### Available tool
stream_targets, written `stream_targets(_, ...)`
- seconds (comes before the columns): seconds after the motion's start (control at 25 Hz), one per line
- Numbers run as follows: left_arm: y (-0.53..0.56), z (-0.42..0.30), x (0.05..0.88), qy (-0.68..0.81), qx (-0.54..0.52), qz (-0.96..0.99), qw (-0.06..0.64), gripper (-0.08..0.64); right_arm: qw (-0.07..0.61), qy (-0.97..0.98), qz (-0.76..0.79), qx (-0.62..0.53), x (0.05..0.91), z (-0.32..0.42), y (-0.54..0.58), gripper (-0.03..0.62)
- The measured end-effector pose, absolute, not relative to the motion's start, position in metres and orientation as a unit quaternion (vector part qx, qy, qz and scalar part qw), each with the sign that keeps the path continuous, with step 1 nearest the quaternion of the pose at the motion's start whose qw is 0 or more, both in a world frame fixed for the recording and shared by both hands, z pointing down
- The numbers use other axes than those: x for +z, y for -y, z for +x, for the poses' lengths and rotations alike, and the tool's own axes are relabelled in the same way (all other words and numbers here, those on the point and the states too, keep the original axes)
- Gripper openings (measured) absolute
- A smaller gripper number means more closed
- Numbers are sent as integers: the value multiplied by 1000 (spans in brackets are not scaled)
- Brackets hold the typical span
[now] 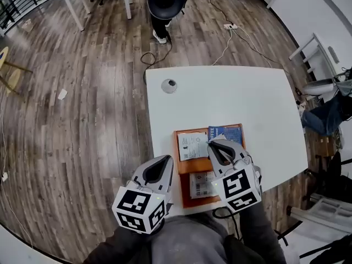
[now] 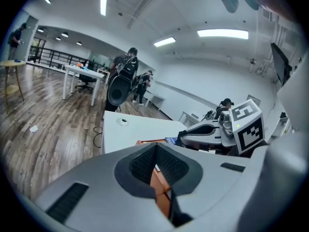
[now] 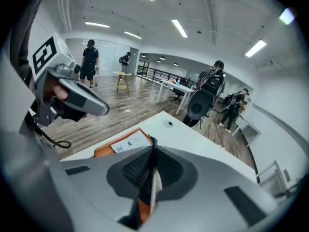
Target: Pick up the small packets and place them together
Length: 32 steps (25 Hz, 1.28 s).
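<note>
Orange tray point(image 1: 178, 147) near the front edge of the white table point(image 1: 247, 103) has all three packets in it. A blue packet point(image 1: 225, 132) sits at the far right, a white packet point(image 1: 193, 146) at the far left, and a second white packet point(image 1: 199, 185) lies closer to the person.

The right gripper point(image 1: 212, 144) hangs over the tray with its jaws pressed together. As far as I can make out, nothing is pinched between them. Its tip sits right at the blue packet's near-left corner, in the gap between that one and the far white one.

The blue packet's long side runs left to right, so it lies just ahead and to the right of that tip. The left gripper point(image 1: 168, 159) also looks closed and empty, parked by the tray's left rim just beside the far white packet.

My guess is the right hand is better placed for the blue one, but it would need to open up first.
</note>
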State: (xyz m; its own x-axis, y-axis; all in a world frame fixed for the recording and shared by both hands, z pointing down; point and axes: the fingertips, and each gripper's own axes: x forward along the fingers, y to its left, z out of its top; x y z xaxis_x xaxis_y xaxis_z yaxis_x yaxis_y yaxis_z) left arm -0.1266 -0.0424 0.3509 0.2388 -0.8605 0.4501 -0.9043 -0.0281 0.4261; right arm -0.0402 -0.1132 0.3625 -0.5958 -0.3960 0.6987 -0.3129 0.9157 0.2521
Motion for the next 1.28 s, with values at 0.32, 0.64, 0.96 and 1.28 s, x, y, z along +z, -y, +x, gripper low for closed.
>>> stream_targets(0.32,47,-139,368,631,35,693,347,-3,401,904,152,-6,391,-63,112,101)
stream_targets(0.64,42,-148,370,634,34,691,346,-3,373,915,154,10,383,-76,107,165)
stream_targets(0.96,28,-148,361,632,34,699,333,-3,364,918,157,10,376,-77,89,204)
stream_targets(1.28,17,-139,355,615,40,719,322,-3,356,915,188,5,367,-63,78,204)
